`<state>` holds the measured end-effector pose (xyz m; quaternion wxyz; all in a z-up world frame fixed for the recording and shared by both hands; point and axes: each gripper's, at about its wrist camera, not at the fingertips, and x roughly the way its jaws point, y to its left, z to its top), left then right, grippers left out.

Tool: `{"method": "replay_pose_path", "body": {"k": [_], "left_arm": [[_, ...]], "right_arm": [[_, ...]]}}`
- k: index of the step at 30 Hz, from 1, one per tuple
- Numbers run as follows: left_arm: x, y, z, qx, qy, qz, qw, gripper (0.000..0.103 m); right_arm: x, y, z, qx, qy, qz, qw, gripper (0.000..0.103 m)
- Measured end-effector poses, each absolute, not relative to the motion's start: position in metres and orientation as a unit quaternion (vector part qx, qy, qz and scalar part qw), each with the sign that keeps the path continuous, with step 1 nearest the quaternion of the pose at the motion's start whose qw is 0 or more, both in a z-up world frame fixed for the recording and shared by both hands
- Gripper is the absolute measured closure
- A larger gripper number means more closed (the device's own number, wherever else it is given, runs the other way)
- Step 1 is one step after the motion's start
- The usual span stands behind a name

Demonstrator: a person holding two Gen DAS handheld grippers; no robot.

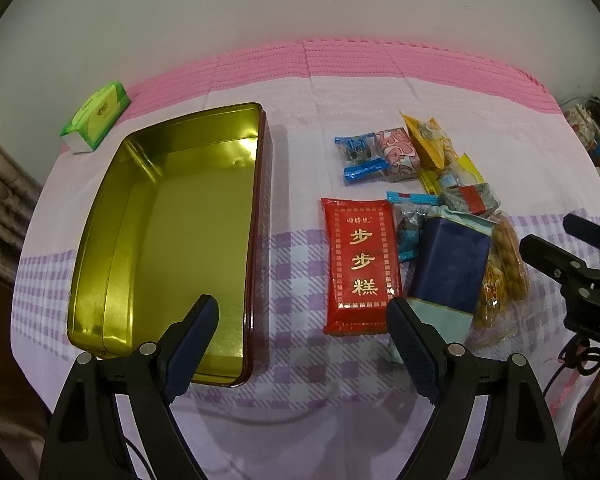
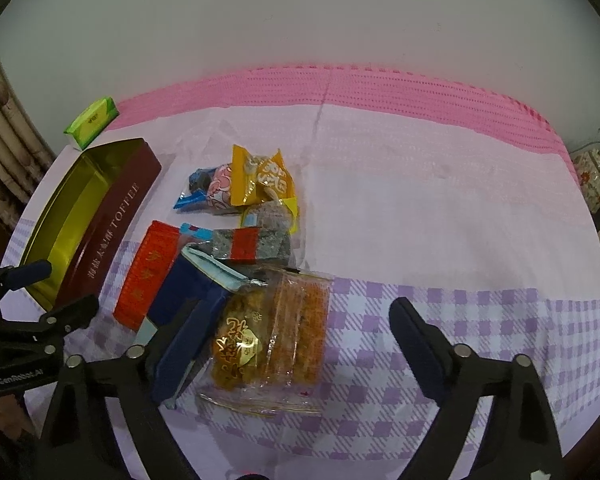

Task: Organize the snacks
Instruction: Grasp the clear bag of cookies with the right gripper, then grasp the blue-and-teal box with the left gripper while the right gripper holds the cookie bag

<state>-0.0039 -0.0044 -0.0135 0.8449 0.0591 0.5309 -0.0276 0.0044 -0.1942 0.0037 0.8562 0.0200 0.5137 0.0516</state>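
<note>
The left gripper (image 1: 302,316) is held with jaws wide apart, nothing gripped, above the tin (image 1: 168,232) edge. The right gripper (image 2: 300,320) jaws are spread around the clear snack pack (image 2: 268,344) on the worktop (image 2: 420,200), without pressing on it.

wall (image 1: 300,0): plain white | tablecloth (image 2: 440,208): pink, lilac checks

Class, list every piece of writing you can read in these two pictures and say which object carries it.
"TOFFEE": side of the dark red tin; the characters beside it are too blurred.
"步步糕": red packet; the small line above is too small.
"GenRobot.AI": left gripper.
Gold characters on the clear snack box: unreadable.
Green tissue pack label: too small.
</note>
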Motion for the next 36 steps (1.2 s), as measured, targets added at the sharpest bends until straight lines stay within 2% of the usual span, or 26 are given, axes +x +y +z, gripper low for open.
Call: {"method": "replay_pose_path", "body": {"k": [3,7,12,17,24,36], "left_arm": [[-0.004,-0.004,-0.013,0.061,0.530,-0.029,0.845,0.017],[-0.004,-0.008,-0.014,0.065,0.530,-0.035,0.845,0.017],[-0.004,-0.013,-0.015,0.072,0.528,-0.041,0.845,0.017],[-0.003,-0.015,-0.016,0.075,0.529,-0.041,0.845,0.017],[-0.002,-0.016,-0.017,0.080,0.532,-0.045,0.842,0.017],[-0.004,-0.033,-0.022,0.089,0.544,-0.094,0.829,0.017]], "right_arm": [[0.007,-0.198,-0.001,0.034,0.522,0.052,0.851,0.029],[0.010,-0.203,-0.011,0.048,0.533,0.051,0.843,0.034],[0.013,-0.205,-0.022,0.056,0.548,0.056,0.833,0.050],[0.014,-0.207,-0.031,0.048,0.556,0.048,0.828,0.057],[0.011,-0.210,-0.040,0.030,0.564,0.042,0.824,0.059],[0.016,-0.213,-0.043,0.015,0.551,0.045,0.833,0.068]]}}
